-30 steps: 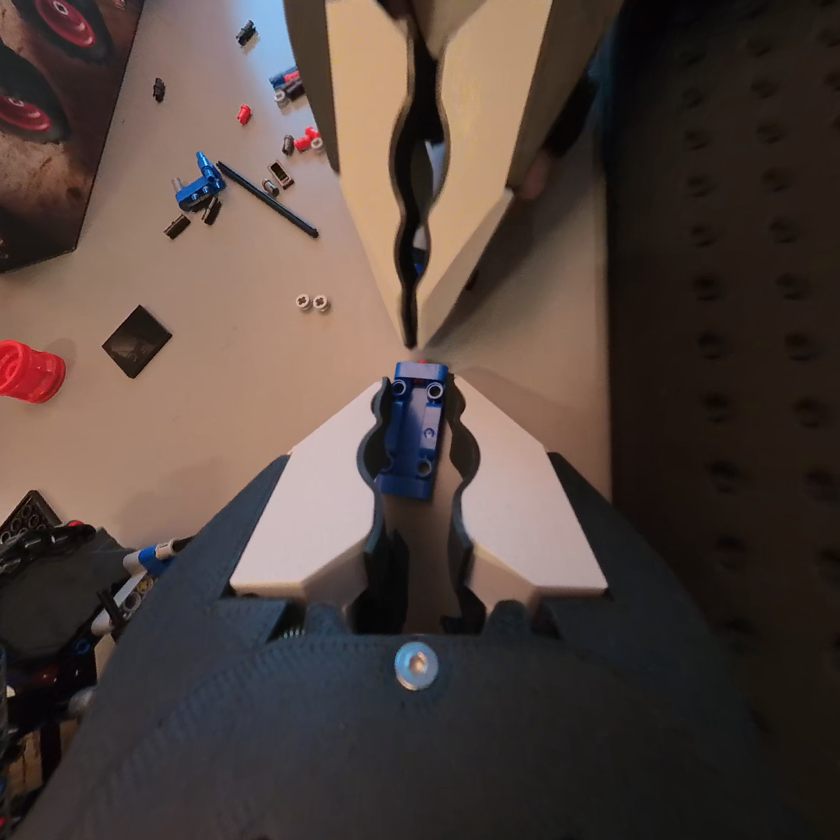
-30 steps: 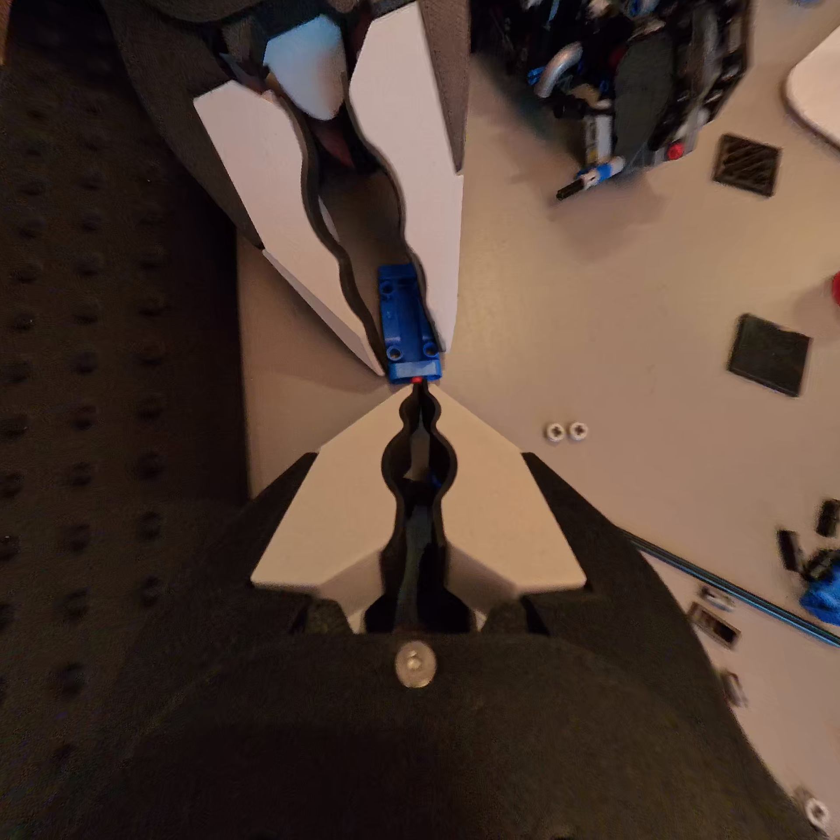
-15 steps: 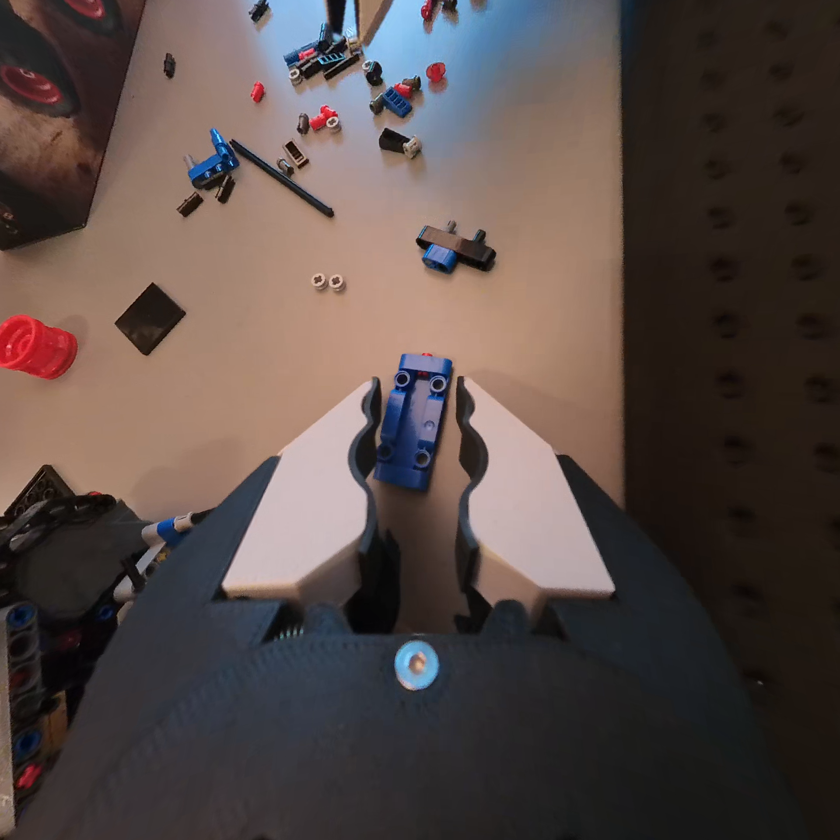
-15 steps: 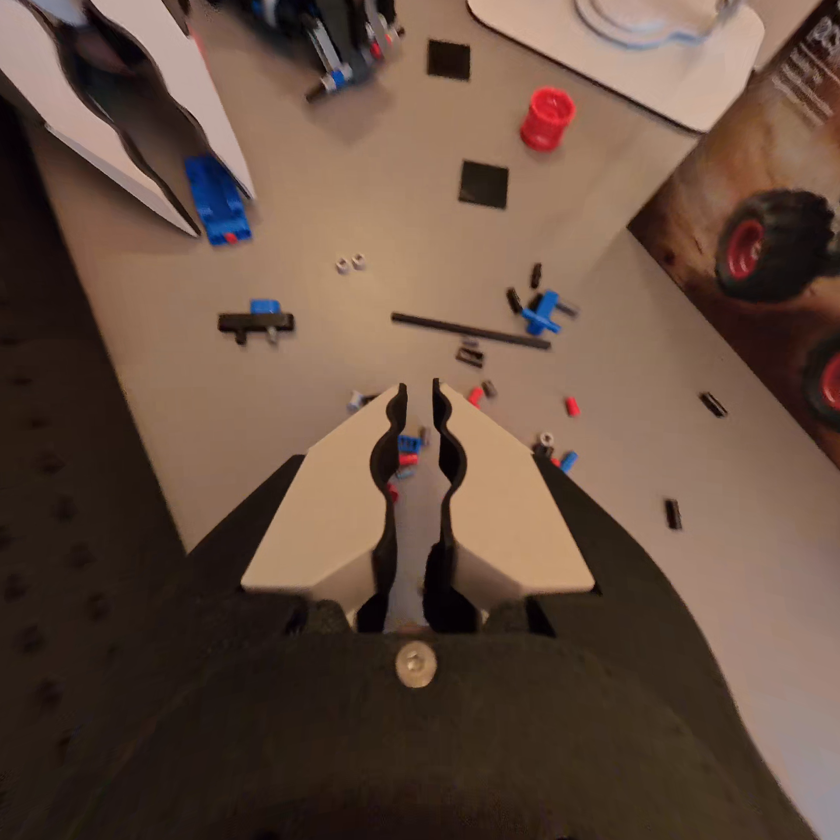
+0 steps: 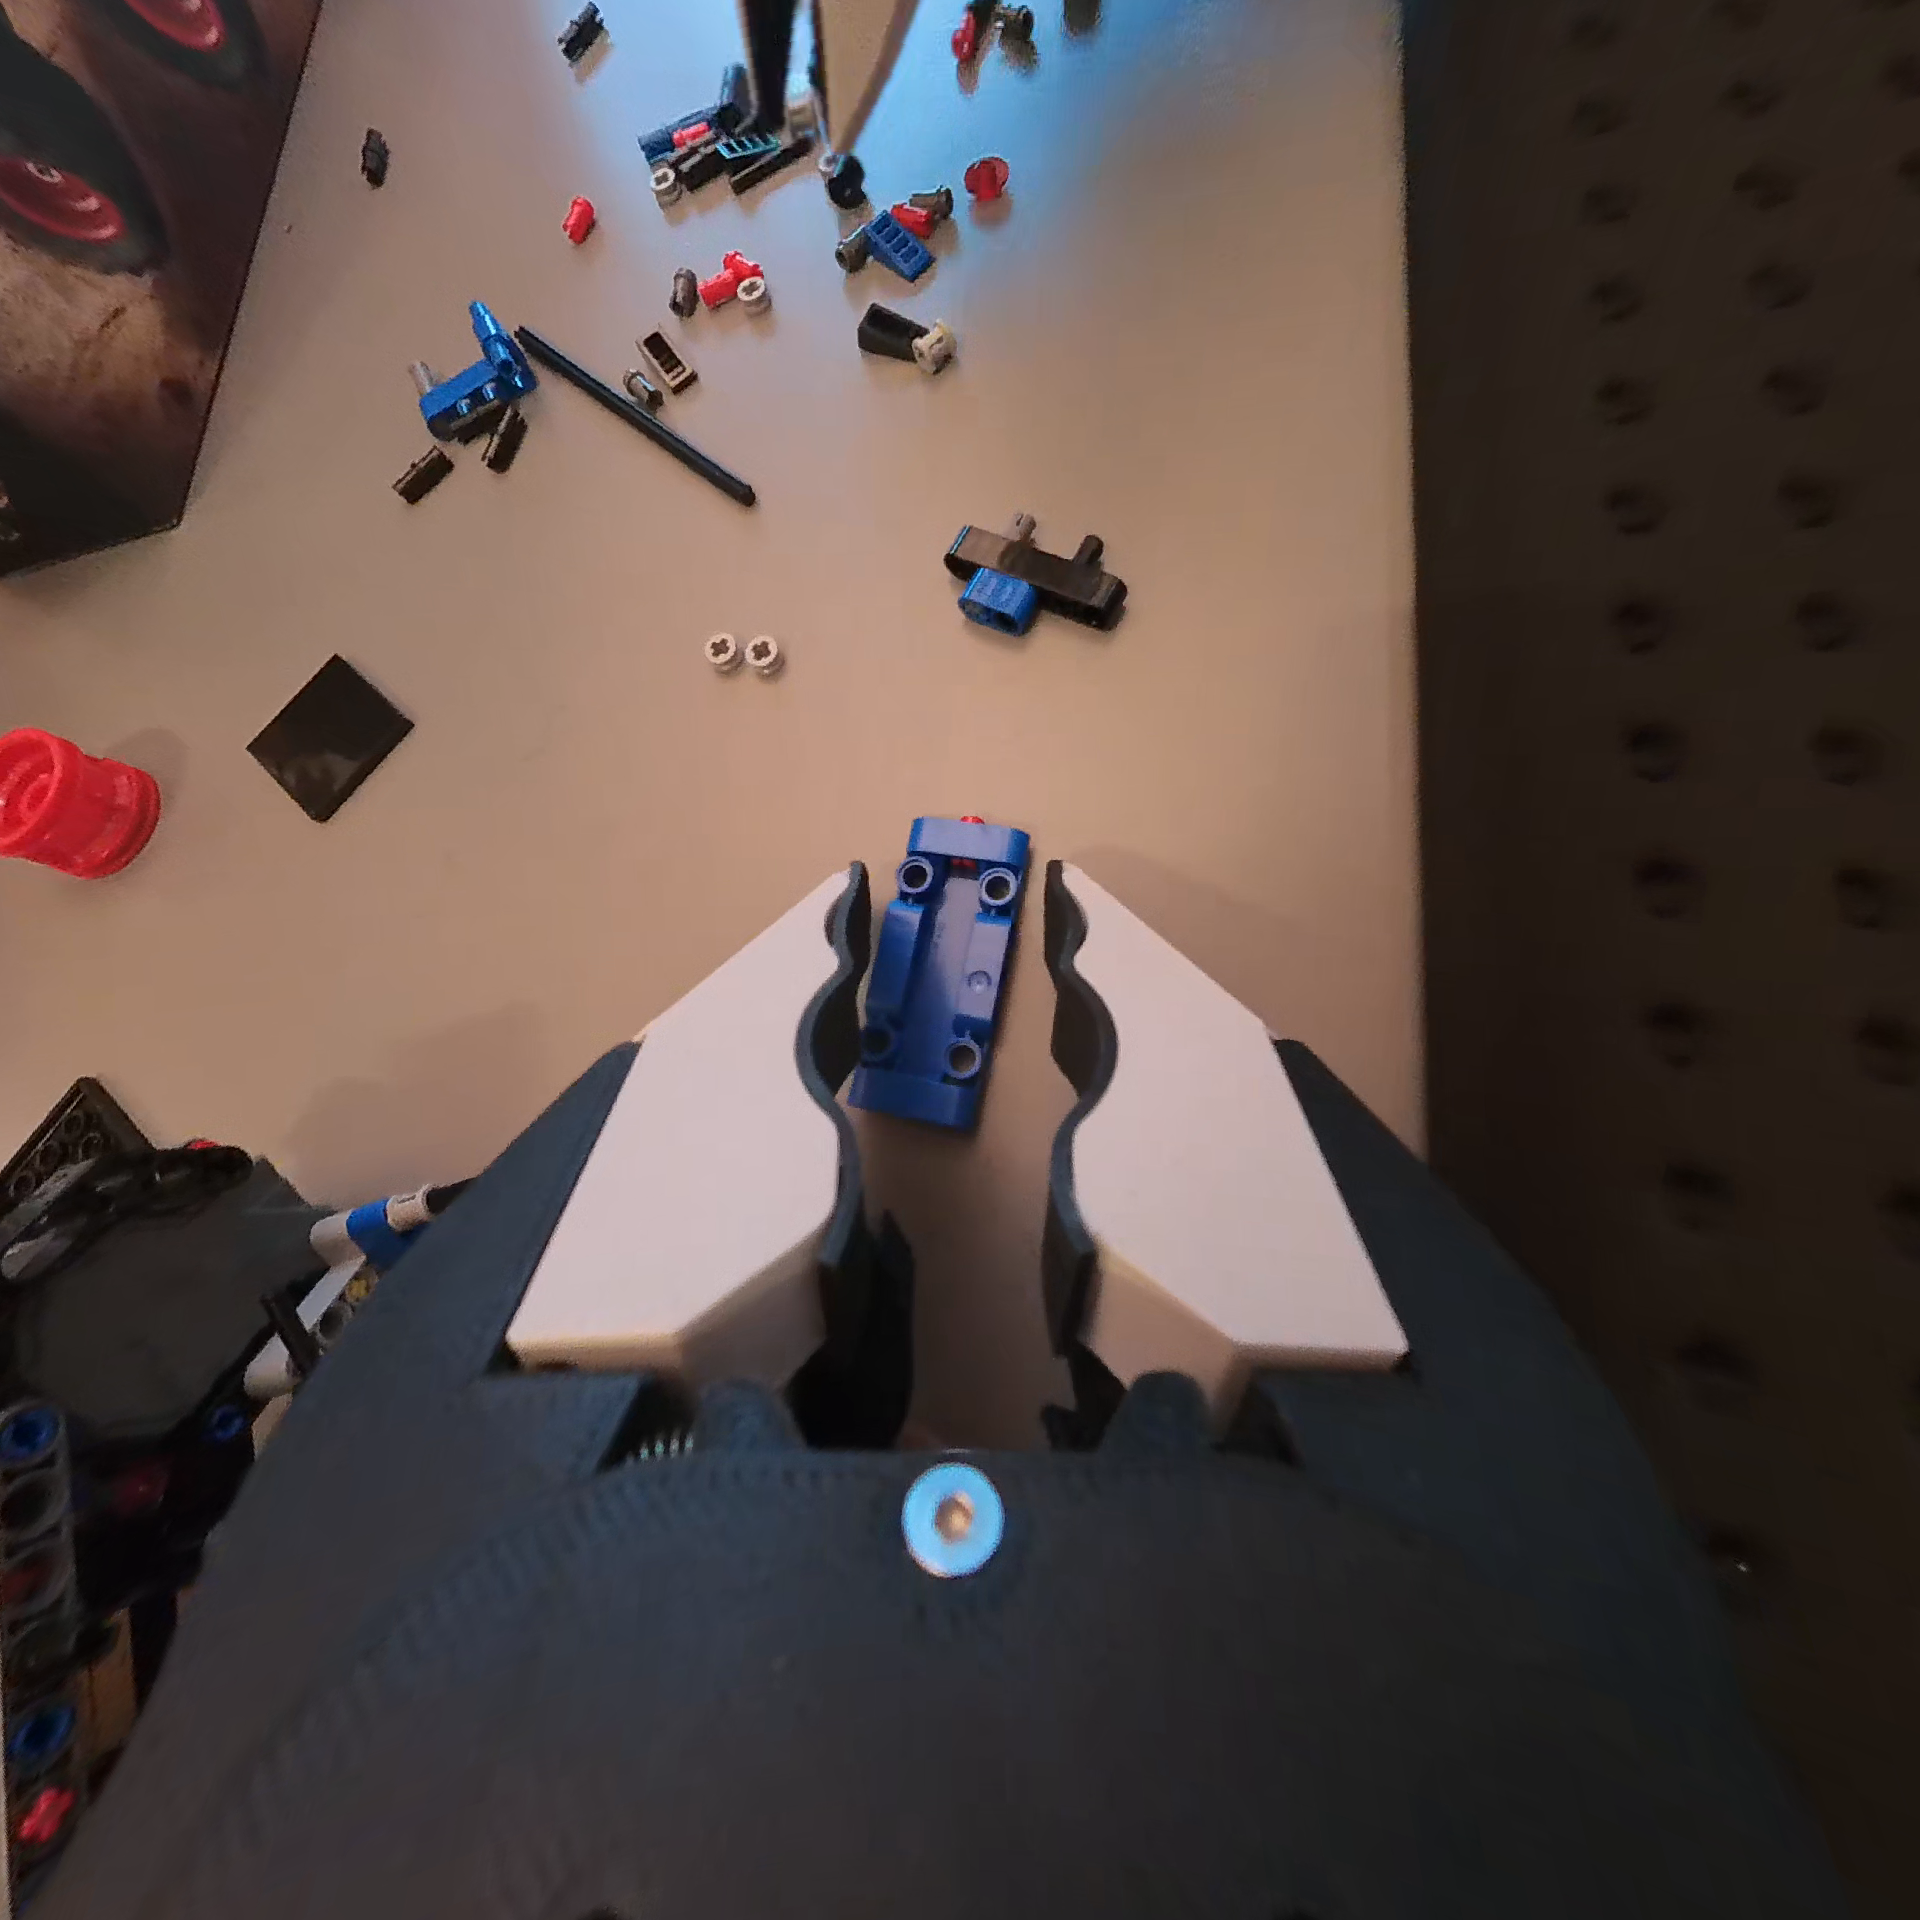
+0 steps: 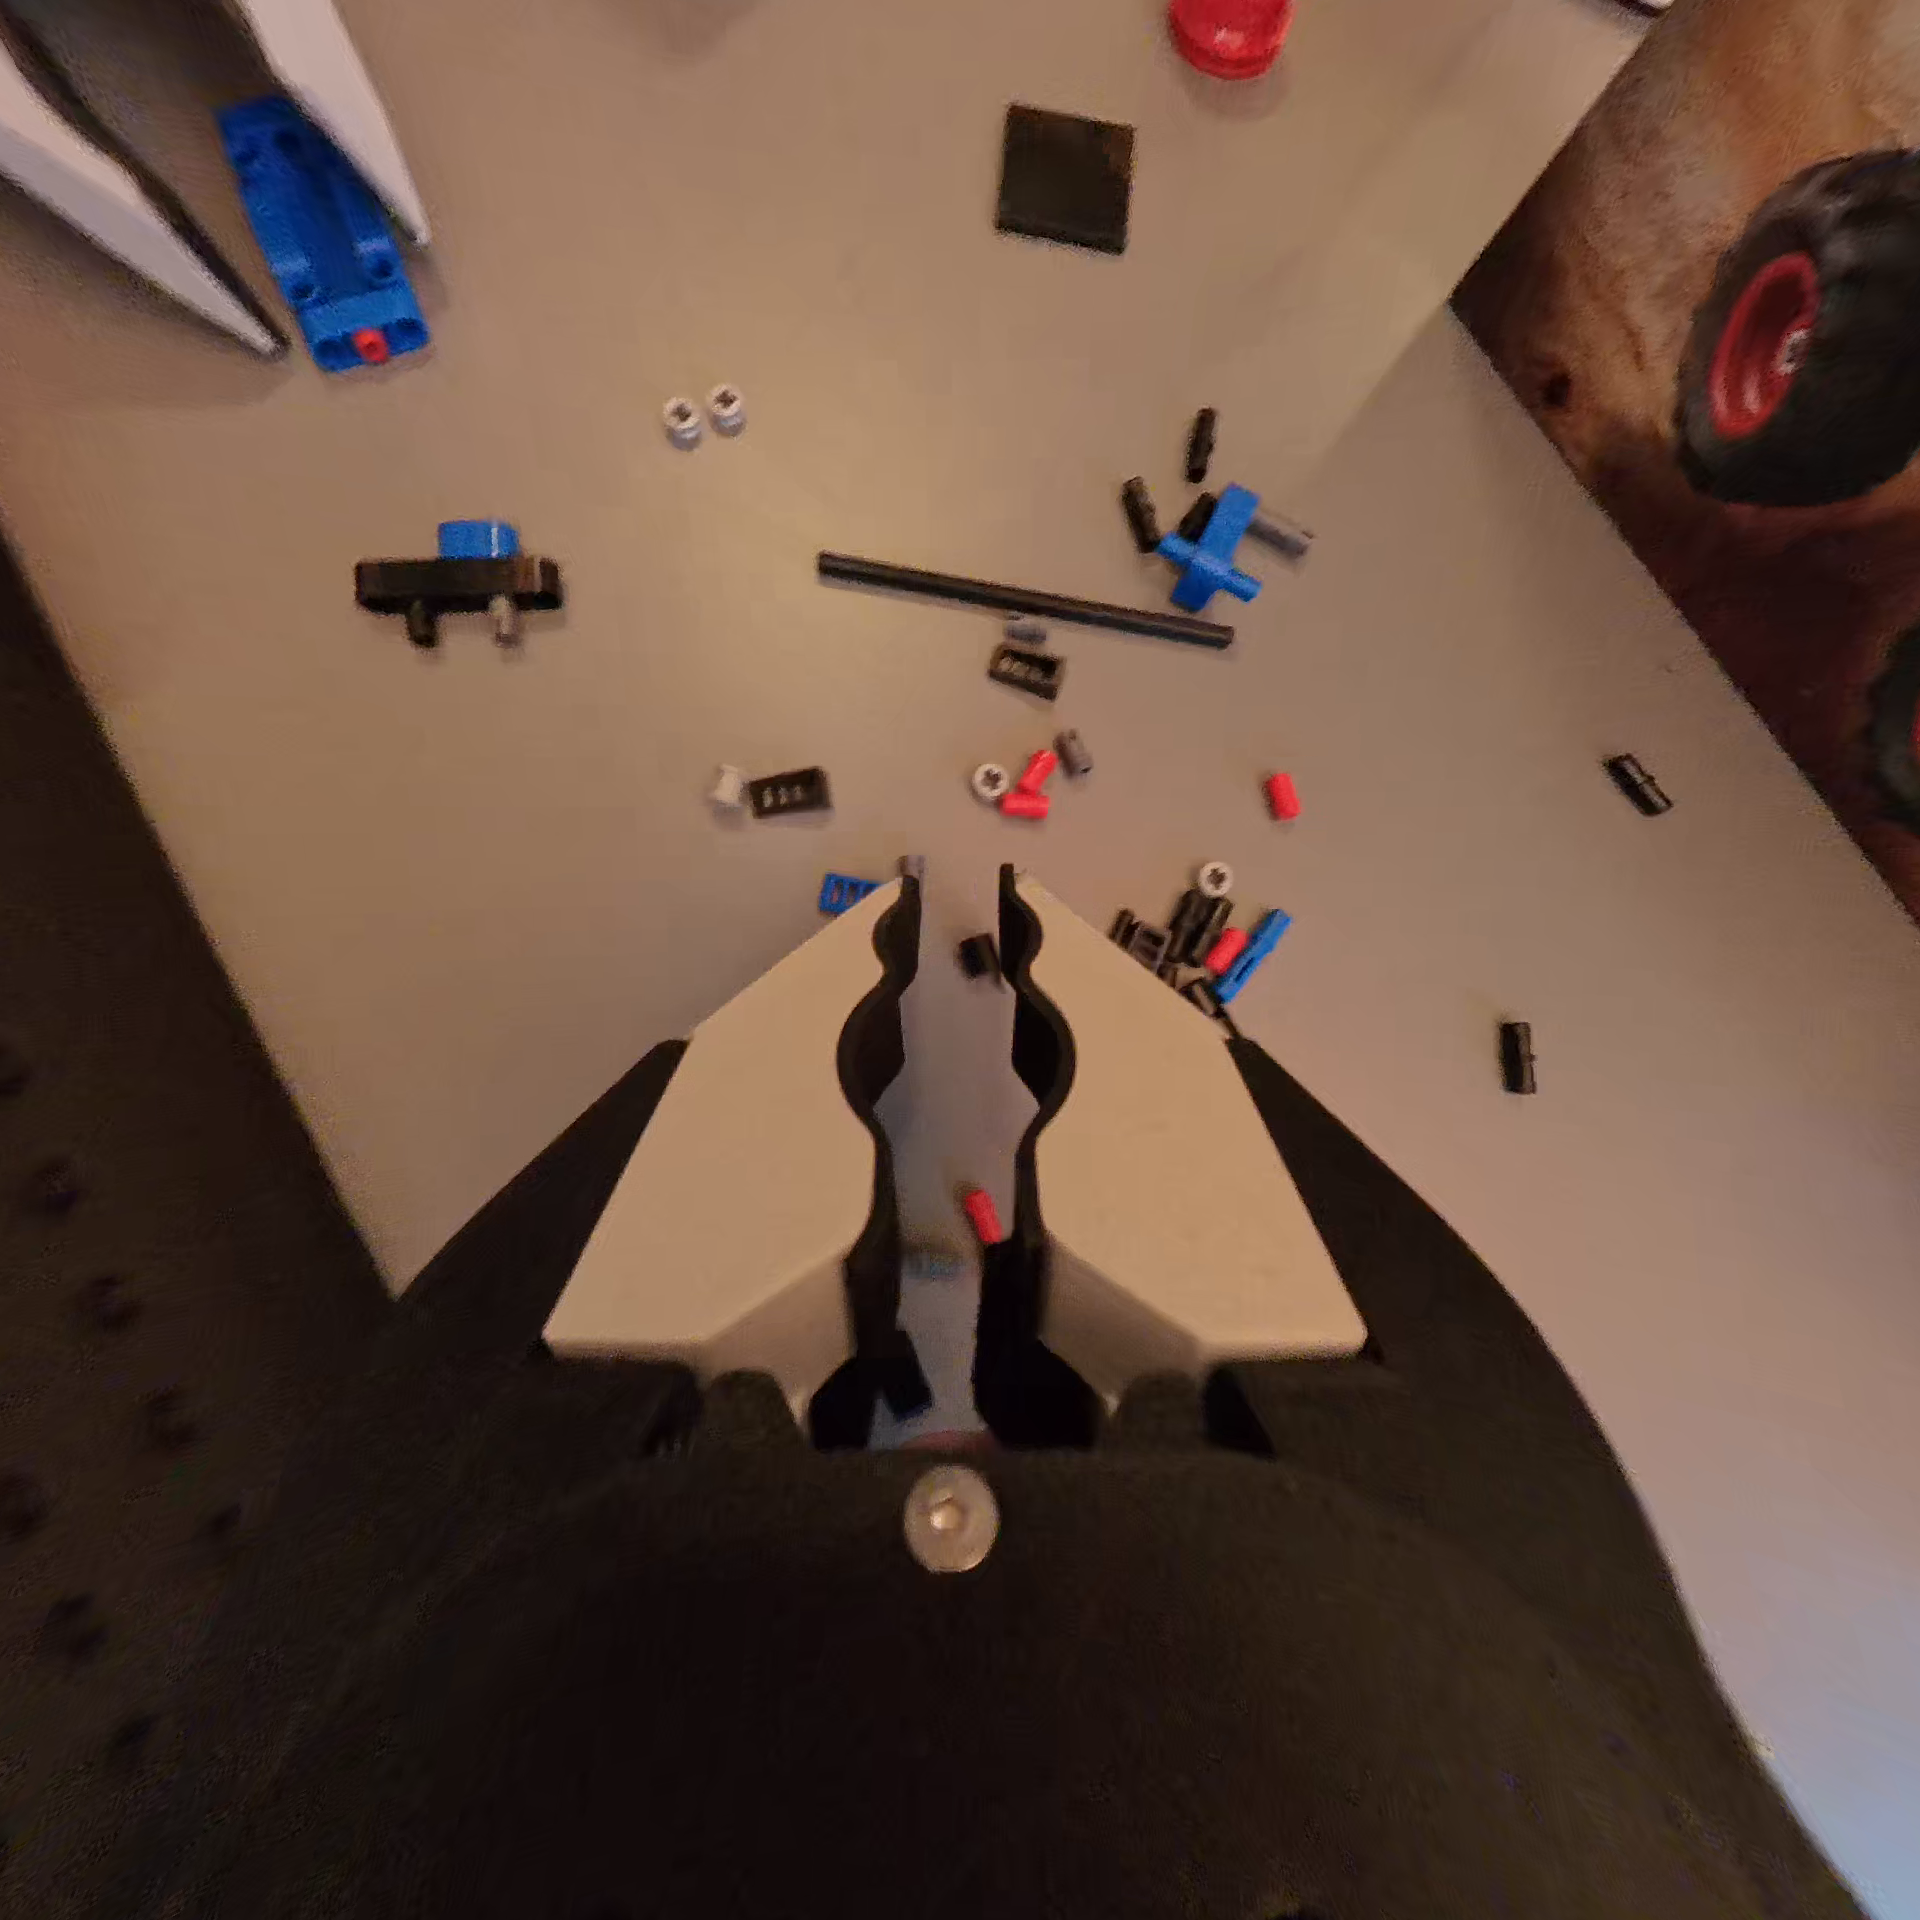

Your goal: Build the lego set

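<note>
Two views split the scene for you: your left gripper [image 5: 951,883] stands released, its fingers straddling the blue lego block [image 5: 940,977] on the table [image 5: 520,935], and only this view shows the part-built model [image 5: 125,1299] at lower left. Your right gripper [image 6: 958,883] is likewise spread and empty over scattered pins, and only its view shows the red pin [image 6: 369,345] in the block's end face.

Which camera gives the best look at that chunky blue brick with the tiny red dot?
The left wrist view: the blue brick lies sharp and close between the open left tongs. The right wrist view shows it small, blurred, in the top-left corner.
</note>
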Demonstrator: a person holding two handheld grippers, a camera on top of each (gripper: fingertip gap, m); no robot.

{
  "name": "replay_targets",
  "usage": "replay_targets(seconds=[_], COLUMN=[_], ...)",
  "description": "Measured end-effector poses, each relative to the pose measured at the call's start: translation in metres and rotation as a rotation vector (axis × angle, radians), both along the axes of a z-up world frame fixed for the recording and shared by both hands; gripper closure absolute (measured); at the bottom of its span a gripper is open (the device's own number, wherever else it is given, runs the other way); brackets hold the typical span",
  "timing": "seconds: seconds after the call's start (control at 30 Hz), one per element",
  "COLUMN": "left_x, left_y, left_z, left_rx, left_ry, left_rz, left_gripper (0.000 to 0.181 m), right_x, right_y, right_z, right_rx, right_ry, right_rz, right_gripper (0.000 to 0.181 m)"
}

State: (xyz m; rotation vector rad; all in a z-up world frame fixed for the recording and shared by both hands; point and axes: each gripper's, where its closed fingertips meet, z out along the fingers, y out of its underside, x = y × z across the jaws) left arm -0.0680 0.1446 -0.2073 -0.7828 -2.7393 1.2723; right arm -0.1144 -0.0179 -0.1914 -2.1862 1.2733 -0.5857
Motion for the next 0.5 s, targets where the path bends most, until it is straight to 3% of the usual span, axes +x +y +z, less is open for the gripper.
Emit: replay_targets(seconds=[0.3,0.5], left_x=[0.001,0.0], left_y=[0.0,0.0], left_z=[0.0,0.0], left_rx=[-0.002,-0.002], left_ry=[-0.003,0.001], left_rz=[0.004,-0.001], left_gripper=[0.148,0.149], right_x=[0.024,0.027], right_y=[-0.003,-0.001], right_z=[-0.018,-0.019], right_rx=[0.03,0.048], right_ry=[0.075,0.075], right_rz=[-0.026,-0.007], right_gripper=[0.165,0.173])
